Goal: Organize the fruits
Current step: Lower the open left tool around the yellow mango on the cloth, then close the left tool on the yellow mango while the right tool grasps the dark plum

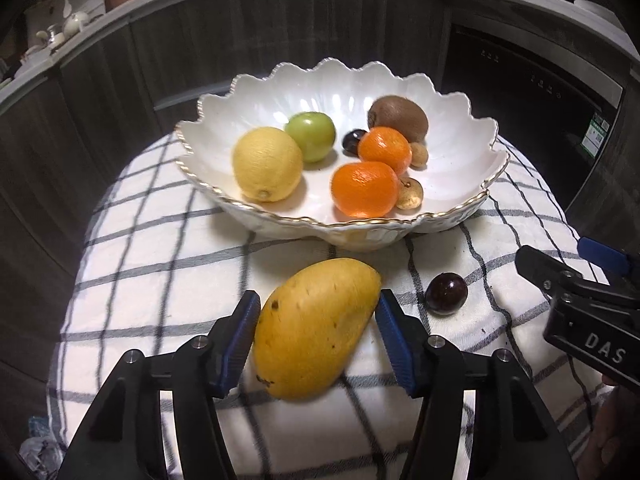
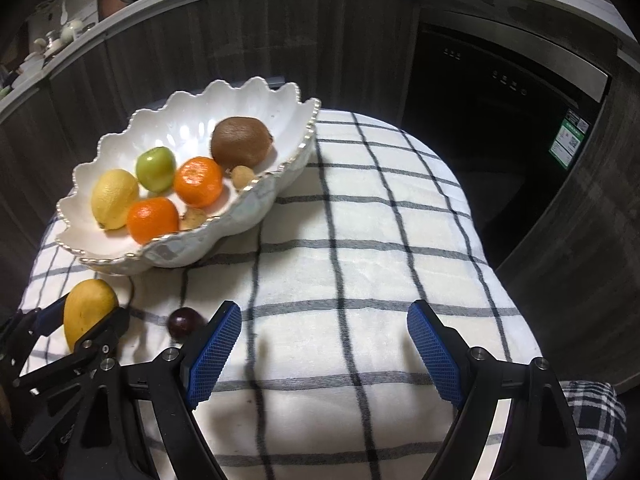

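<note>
Left wrist view: low and close behind the mango [image 1: 316, 328], facing the bowl [image 1: 476, 208]. Right wrist view: further right, facing over the checked cloth [image 2: 360, 264]. Shared: bowl, mango, plum [image 2: 185, 322].

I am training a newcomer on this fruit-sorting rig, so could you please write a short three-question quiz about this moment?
1. True or false: the mango lies inside the white bowl.
2. Which gripper has its jaws on either side of the mango? A) left gripper B) right gripper
3. Fill in: the loose fruit on the checked cloth beside the mango is a dark ____.

Key: 1. False; it lies on the cloth in front of the bowl. 2. A; whether the pads already touch it cannot be told. 3. Plum.
</note>
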{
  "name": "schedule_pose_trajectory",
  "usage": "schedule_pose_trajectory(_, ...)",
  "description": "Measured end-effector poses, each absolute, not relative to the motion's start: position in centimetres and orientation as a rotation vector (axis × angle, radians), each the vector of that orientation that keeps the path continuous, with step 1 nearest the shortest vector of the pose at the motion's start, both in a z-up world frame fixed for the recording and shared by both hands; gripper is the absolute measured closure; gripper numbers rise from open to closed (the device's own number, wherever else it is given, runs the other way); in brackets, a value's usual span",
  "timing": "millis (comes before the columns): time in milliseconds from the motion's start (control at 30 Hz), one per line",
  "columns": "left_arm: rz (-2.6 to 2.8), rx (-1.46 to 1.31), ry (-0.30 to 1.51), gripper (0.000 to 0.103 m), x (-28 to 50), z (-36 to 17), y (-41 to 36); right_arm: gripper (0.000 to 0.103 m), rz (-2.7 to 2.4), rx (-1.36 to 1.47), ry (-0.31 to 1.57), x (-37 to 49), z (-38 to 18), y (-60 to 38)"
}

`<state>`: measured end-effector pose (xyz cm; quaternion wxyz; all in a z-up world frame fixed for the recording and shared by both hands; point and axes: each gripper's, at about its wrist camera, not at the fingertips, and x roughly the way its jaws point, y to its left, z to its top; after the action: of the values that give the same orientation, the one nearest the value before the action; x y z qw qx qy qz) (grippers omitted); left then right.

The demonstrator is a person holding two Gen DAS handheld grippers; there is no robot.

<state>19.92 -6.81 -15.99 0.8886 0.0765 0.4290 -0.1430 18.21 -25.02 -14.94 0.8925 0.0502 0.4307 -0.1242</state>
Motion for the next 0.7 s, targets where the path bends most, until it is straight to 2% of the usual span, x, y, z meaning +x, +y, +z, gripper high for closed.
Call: schedule_pose_trajectory(700, -0.269, 0.151, 0.87, 0.046, 19.8, -16.3, -5.4, 0.017, -0.212, 0.061, 0.877, 18.3, -14.5, -23.2)
